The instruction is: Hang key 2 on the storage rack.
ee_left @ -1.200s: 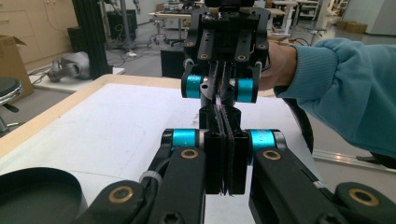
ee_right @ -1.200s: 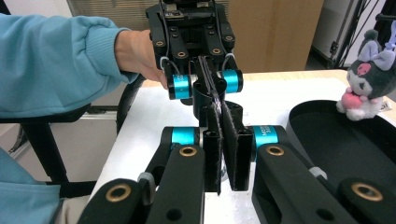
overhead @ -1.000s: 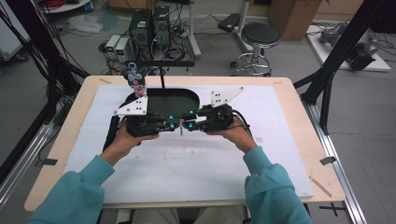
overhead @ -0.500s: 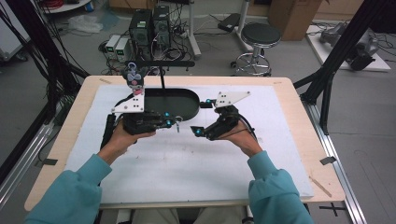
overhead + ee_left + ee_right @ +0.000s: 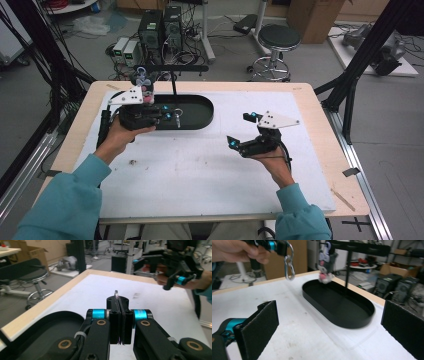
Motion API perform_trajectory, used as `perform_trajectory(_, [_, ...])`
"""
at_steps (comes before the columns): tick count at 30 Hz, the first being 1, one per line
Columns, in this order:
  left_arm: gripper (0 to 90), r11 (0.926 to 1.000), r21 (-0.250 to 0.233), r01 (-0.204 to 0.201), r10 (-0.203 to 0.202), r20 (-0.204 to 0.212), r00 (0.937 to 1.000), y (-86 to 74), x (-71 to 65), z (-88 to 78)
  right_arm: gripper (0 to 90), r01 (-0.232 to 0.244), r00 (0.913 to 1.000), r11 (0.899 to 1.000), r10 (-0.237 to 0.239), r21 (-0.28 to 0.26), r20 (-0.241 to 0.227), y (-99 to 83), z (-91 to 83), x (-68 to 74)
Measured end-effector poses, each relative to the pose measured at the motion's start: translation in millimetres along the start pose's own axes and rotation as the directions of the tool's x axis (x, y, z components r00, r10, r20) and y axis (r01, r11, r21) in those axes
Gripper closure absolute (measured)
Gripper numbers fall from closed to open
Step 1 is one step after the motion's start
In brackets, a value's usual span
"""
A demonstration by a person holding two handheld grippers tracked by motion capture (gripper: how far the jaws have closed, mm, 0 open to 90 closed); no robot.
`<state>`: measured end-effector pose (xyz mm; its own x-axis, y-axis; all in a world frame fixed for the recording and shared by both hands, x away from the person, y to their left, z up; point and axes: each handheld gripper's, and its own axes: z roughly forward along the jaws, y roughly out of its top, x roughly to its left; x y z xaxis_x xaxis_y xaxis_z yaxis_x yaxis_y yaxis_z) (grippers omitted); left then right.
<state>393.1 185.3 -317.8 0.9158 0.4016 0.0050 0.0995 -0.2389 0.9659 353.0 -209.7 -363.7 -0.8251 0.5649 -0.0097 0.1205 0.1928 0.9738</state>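
The metal carabiner (image 5: 289,263) hangs from the shut jaws of the left gripper (image 5: 170,116), its long axis near upright in the right gripper view, the loop dangling below the pads. In the high view it sits over the near rim of the black oval tray (image 5: 205,107), at about 10 o'clock on the table. In the left gripper view only its top ring (image 5: 116,293) peeks above the two pads, which are pressed flat together on it.

The right gripper (image 5: 240,131) is well apart, at about 4 o'clock from the carabiner, and its jaws have just been opening: they stand wide, with nothing between them. So the left hand (image 5: 117,140) is the one that has the piece; the right hand (image 5: 270,162) is free.

Beyond the tray, at 12 o'clock from the carabiner, a small plush keychain toy (image 5: 325,263) hangs from the black crossbar of a stand (image 5: 172,67). That bar looks like the likely place for the clip. If so, the coming move runs away from the person and upward, and the upright hang of the clip suits hooking over the level bar, though its gate side cannot be told from here
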Motion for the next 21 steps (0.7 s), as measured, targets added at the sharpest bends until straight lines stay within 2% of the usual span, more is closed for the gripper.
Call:
perform_trajectory(1, [88.2, 1.0, 0.004, 0.003, -0.003, -0.01, 0.9999, 0.9, 2.5, -1.1, 0.5, -0.007, 0.9997, 1.0, 0.007, -0.008, 0.024, -3.8, -4.8, -0.3])
perform_trajectory(4, [88.2, 0.9998, 0.013, 0.012, -0.011, -0.033, 0.9994, 3.1, 9.9, -3.3, 0.5, -0.039, 0.9975, 0.999, 0.041, -0.037, 0.058, -12.2, -15.1, -2.9])
perform_trajectory(7, [88.1, 0.9996, 0.025, 0.013, -0.011, -0.062, 0.998, 6.4, 18.6, -4.6, 0.6, -0.059, 0.9921, 0.996, 0.066, -0.069, 0.107, -20.8, -26.2, -5.2])
perform_trajectory(9, [88.1, 0.9994, 0.029, 0.021, -0.019, -0.074, 0.9971, 7.8, 23.7, -5.7, 0.5, -0.049, 0.9859, 0.995, 0.063, -0.09, 0.155, -27.8, -33.6, -5.6])
perform_trajectory(12, [88.2, 0.9987, 0.042, 0.027, -0.023, -0.094, 0.9953, 10.4, 32.5, -7.7, 0.6, -0.052, 0.9784, 0.993, 0.072, -0.104, 0.194, -37.1, -42.1, -5.2])
perform_trajectory(17, [88.1, 0.9982, 0.052, 0.03, -0.023, -0.123, 0.9921, 15.3, 44.5, -11.6, 0.6, -0.069, 0.9695, 0.989, 0.098, -0.132, 0.225, -50.1, -54.0, -4.5])
perform_trajectory(19, [88.1, 0.9977, 0.062, 0.029, -0.02, -0.138, 0.9903, 17.7, 49.9, -13.3, 0.6, -0.058, 0.9624, 0.99, 0.09, -0.131, 0.256, -54.3, -59.0, -4.0])
perform_trajectory(21, [88.1, 0.9975, 0.062, 0.033, -0.023, -0.151, 0.9883, 19.7, 54.2, -14.1, 0.6, -0.057, 0.9611, 0.988, 0.093, -0.144, 0.26, -58.4, -62.9, -2.6])
